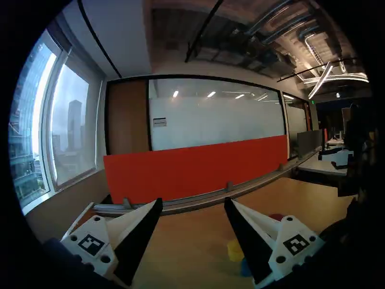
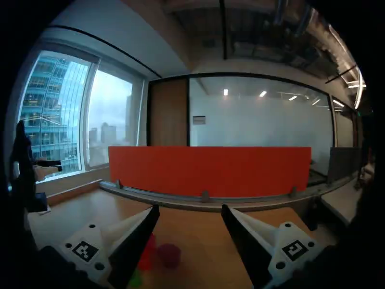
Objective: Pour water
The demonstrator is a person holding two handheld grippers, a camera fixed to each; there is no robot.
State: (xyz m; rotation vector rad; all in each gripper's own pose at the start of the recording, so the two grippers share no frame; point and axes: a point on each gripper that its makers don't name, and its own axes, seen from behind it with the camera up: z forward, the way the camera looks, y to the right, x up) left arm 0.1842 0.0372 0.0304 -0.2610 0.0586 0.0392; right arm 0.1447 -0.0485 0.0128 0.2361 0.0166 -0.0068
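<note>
Left gripper (image 1: pixel 192 200) and right gripper (image 2: pixel 189 207) hover over the counter (image 2: pixel 202 241), jaws released, the right facing the magenta cup (image 2: pixel 169 254), probably to grasp it

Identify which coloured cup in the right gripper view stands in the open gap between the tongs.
The magenta cup; the red cup beside it is partly hidden behind the right tongs.

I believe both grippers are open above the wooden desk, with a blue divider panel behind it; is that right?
Not quite: the divider panel is orange-red, not blue, as the right gripper view shows. The left gripper and right gripper are indeed open above the wooden desk.
</note>
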